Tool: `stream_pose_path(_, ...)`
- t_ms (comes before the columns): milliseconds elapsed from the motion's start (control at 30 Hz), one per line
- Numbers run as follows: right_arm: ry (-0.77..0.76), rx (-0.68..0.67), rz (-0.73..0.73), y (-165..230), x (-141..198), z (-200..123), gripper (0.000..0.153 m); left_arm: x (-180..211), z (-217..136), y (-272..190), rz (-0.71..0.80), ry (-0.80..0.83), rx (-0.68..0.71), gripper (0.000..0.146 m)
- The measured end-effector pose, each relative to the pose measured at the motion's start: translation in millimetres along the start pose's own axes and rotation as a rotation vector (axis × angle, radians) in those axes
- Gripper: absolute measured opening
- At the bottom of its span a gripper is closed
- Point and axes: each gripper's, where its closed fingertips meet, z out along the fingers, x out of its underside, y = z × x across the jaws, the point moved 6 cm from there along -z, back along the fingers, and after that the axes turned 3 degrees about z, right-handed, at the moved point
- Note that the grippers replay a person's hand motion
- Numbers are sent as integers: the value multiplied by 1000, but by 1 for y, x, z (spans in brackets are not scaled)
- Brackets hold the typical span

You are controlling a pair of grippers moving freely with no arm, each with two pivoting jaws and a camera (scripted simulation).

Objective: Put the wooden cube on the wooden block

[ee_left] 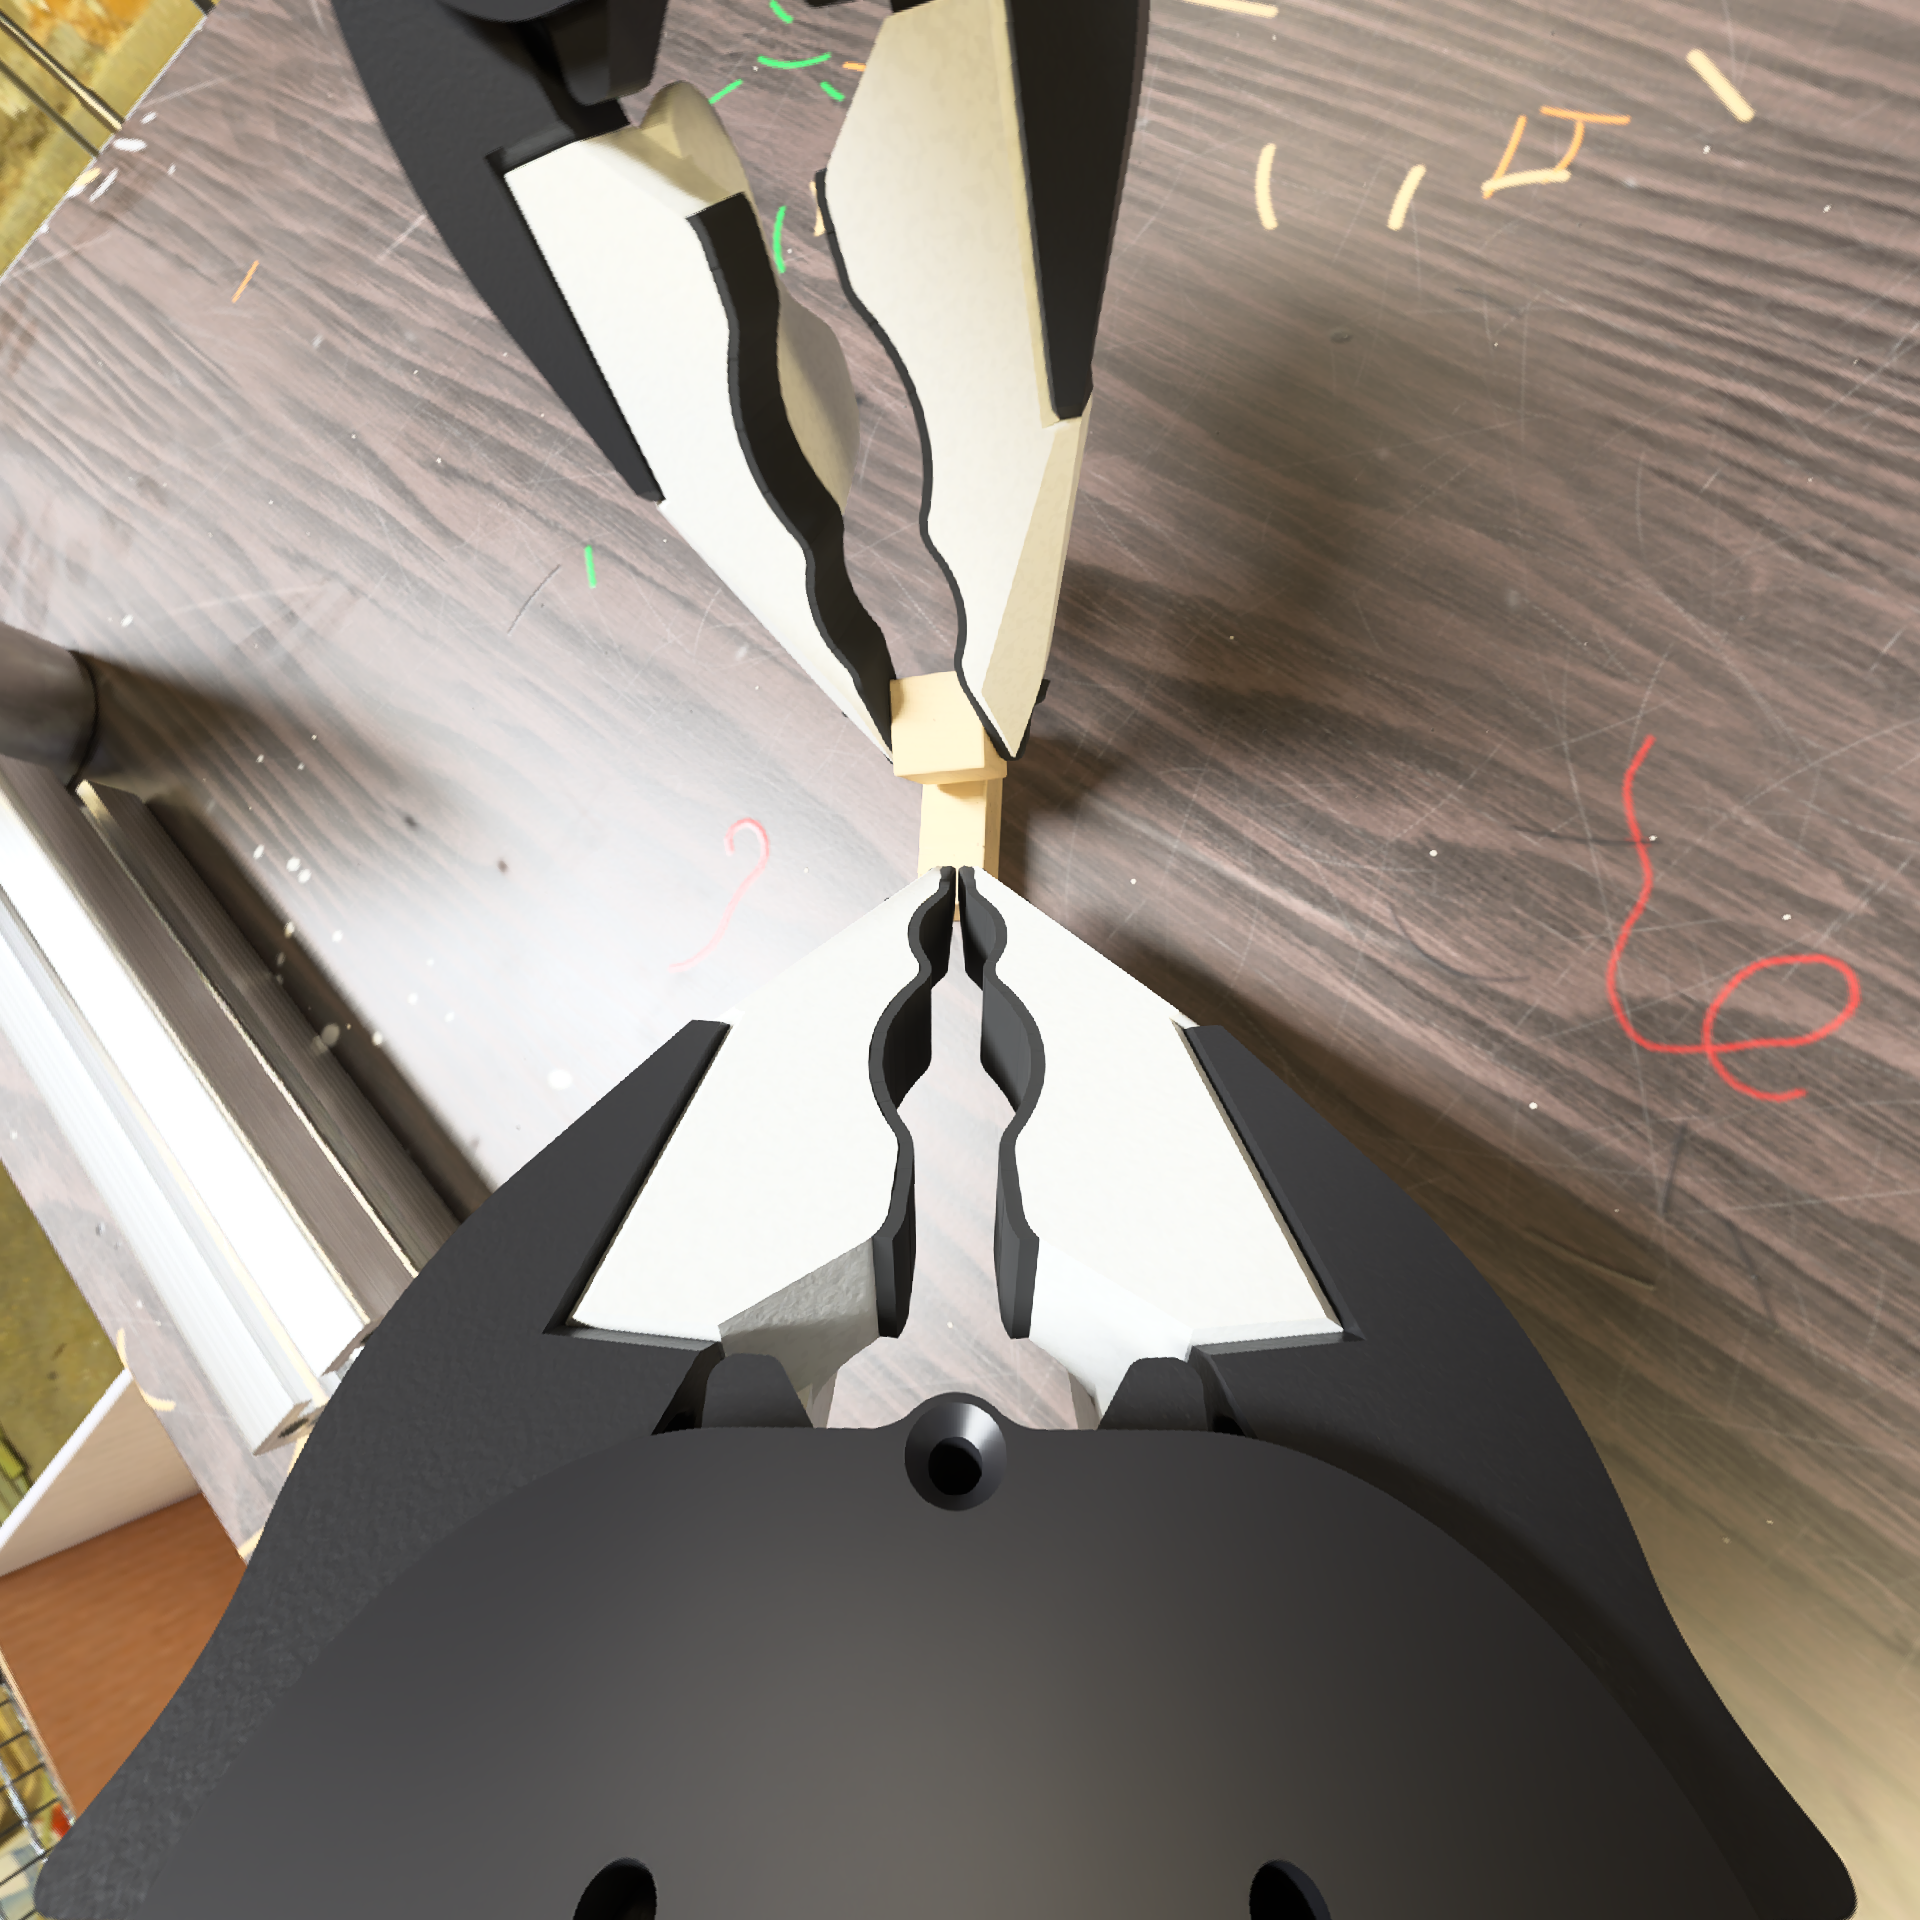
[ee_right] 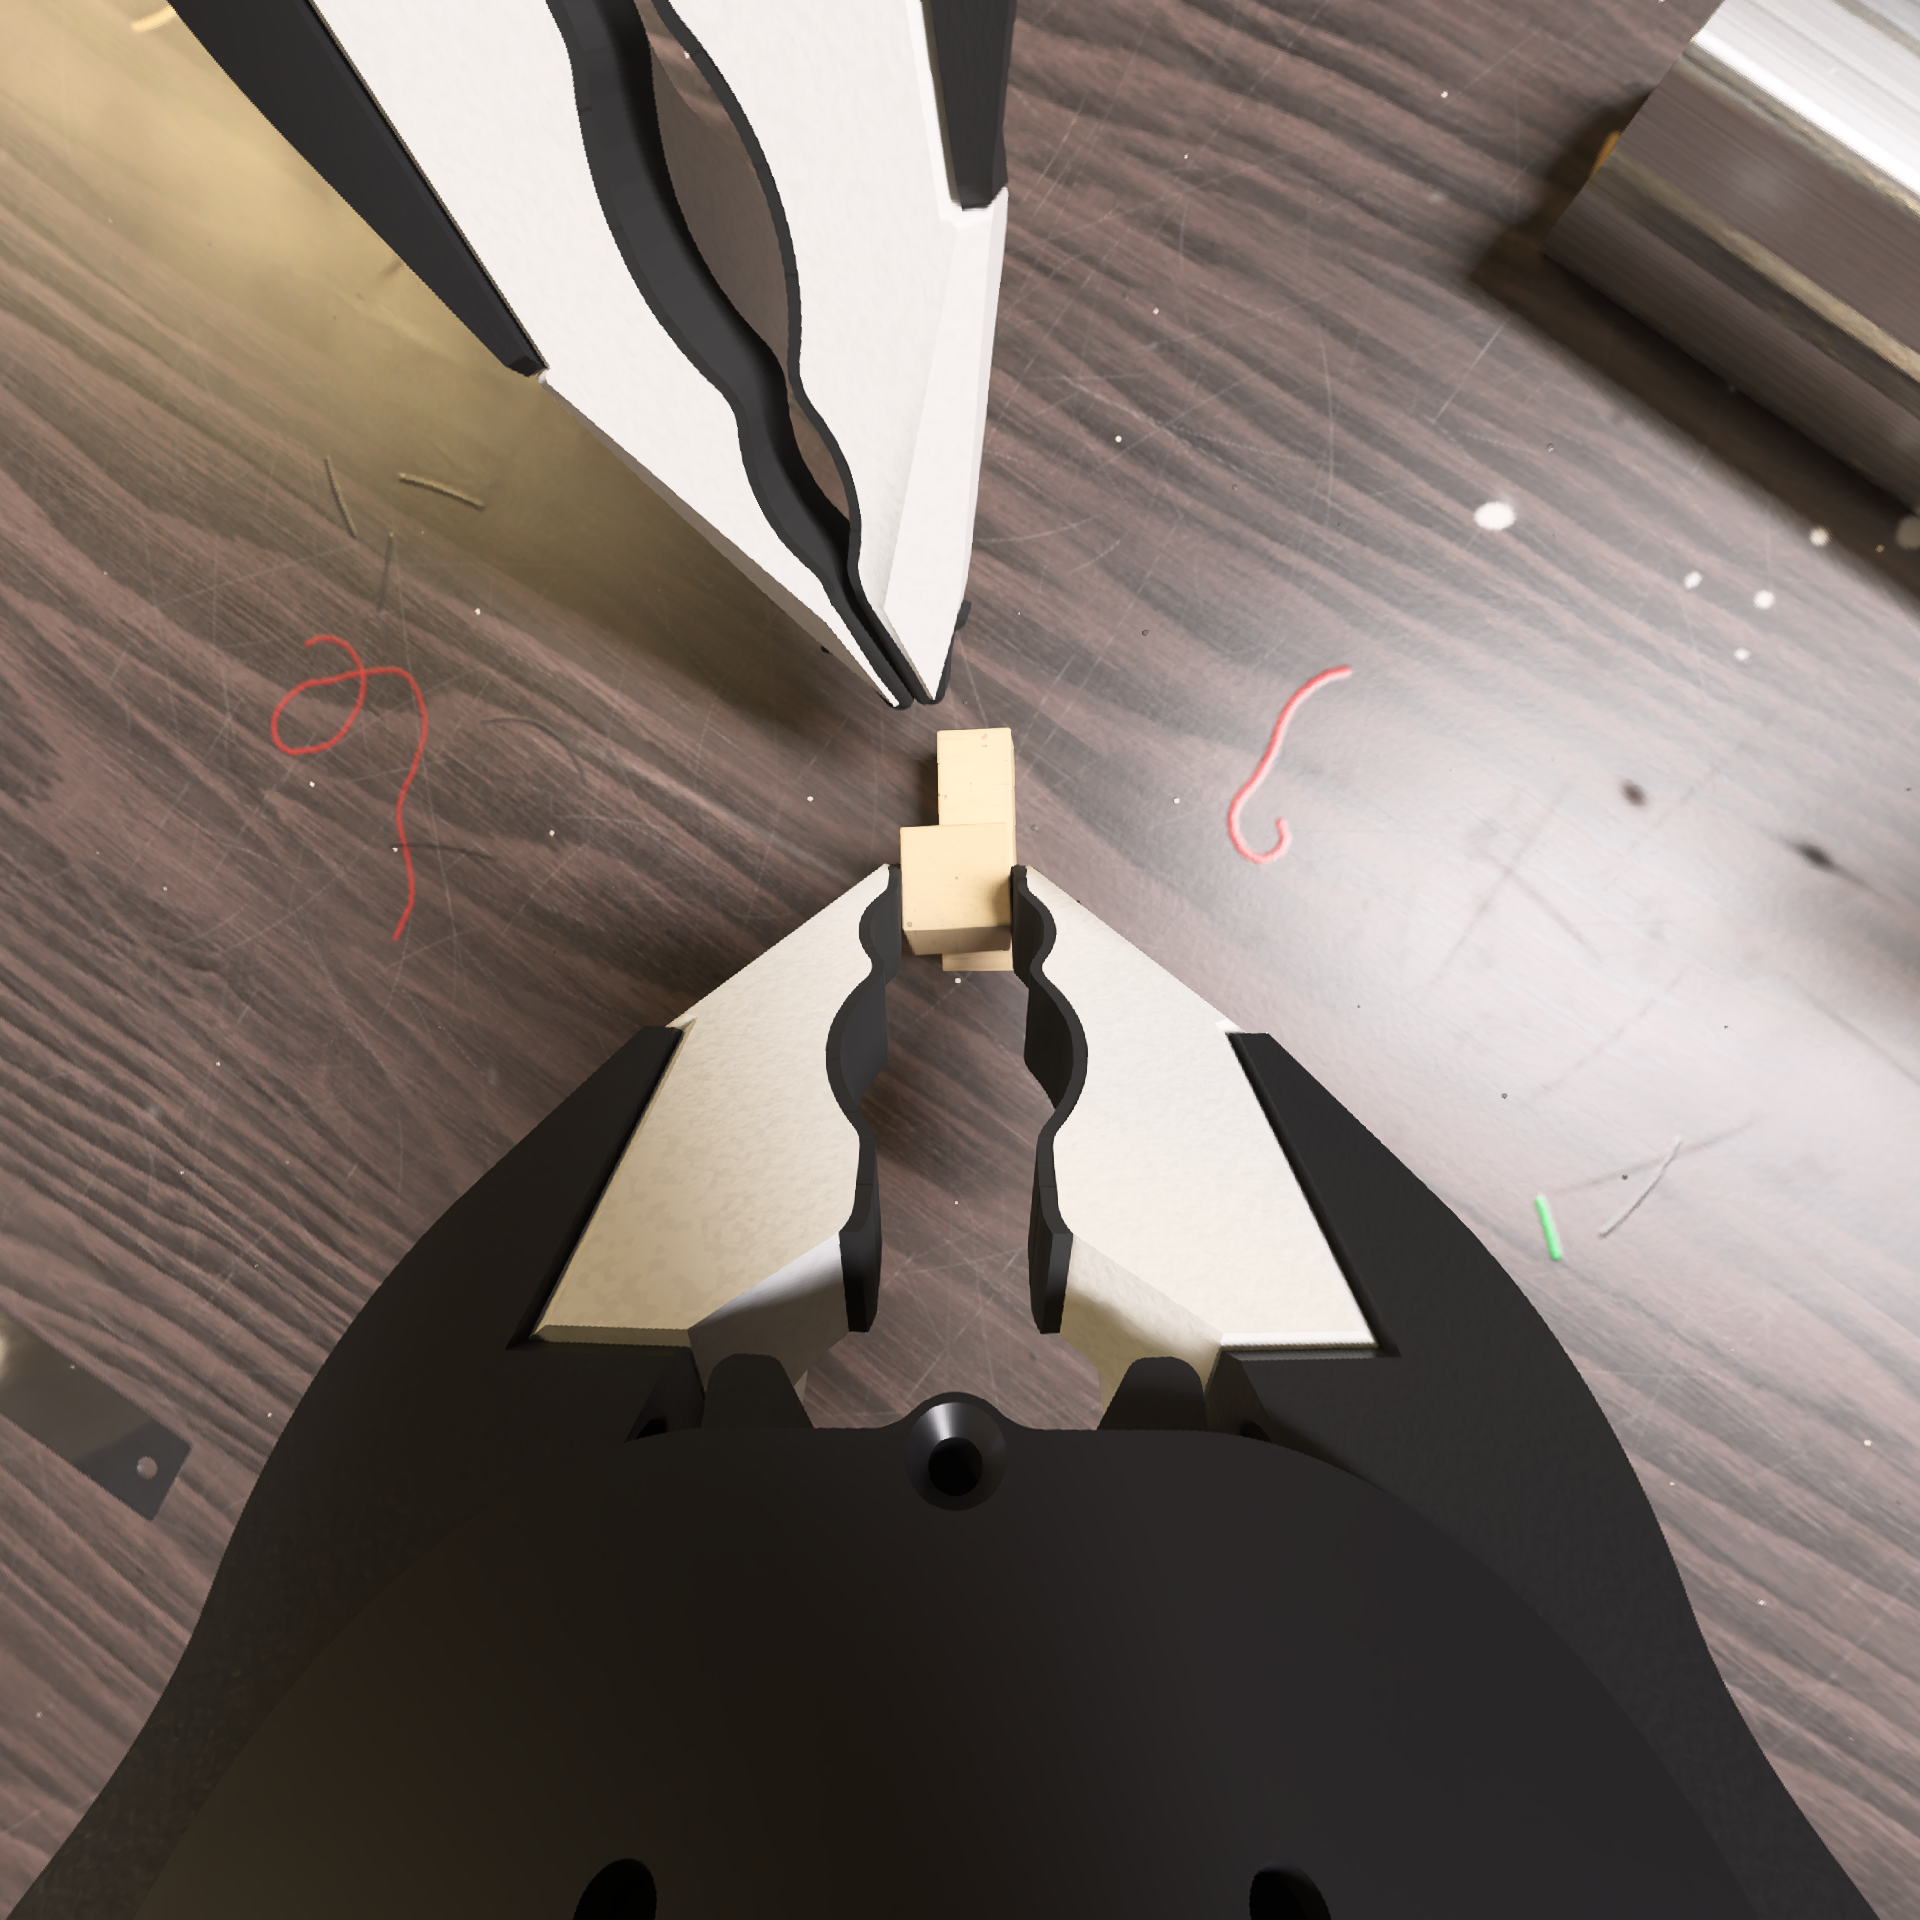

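Observation:
A small pale wooden cube (ee_right: 954,883) sits between my right gripper's fingertips, over the near part of a narrow pale wooden block (ee_right: 977,774) that lies on the dark table. My right gripper (ee_right: 954,902) is shut on the cube. In the left wrist view the cube (ee_left: 932,722) shows between the right gripper's (ee_left: 945,743) tips, with the block (ee_left: 958,831) under and in front of it. My left gripper (ee_left: 956,883) is shut and empty, with its tips just short of the block's end. It also shows in the right wrist view (ee_right: 920,694), a little beyond the block.
The dark wood-grain table (ee_left: 1455,520) carries red, green and orange scribbles. A metal rail (ee_left: 156,987) runs along the table's left side; it also shows in the right wrist view (ee_right: 1766,208) at the top right. The table's edge (ee_left: 62,208) is at the far left.

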Motion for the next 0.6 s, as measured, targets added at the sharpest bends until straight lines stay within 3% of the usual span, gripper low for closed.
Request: stream_pose_path(600, 88, 22, -75, 1, -5, 3, 20, -4, 15, 3, 26, -13, 34, 0)
